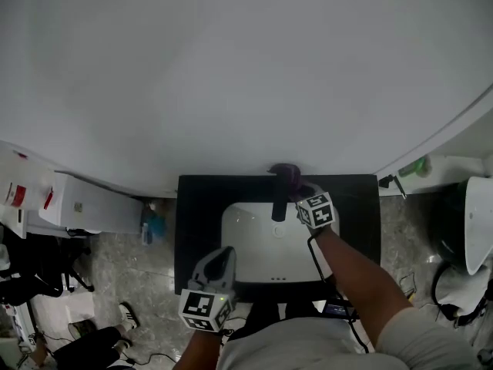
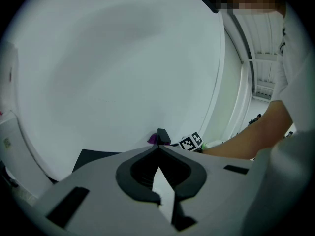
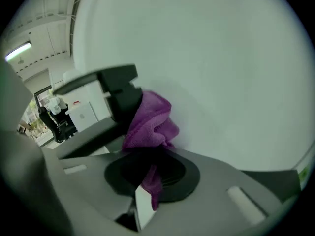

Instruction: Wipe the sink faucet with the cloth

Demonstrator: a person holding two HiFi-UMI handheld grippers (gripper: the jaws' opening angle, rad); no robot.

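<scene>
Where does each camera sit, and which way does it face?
Head view: on the person's head, looking down at the white sink basin; left gripper, right gripper and right forearm show.
Left gripper view: on the left gripper, facing the wall over shut jaws; right forearm shows.
Right gripper view: on the right gripper, facing the black faucet, jaws clamping the purple cloth.
Shared: all show cloth and faucet.

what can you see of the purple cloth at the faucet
The purple cloth looks like soft, fuzzy microfibre, bunched into folds. The right gripper is shut on it, with one tail trailing back through its grip. The bunch presses against the black faucet, close to the white wall.
</scene>
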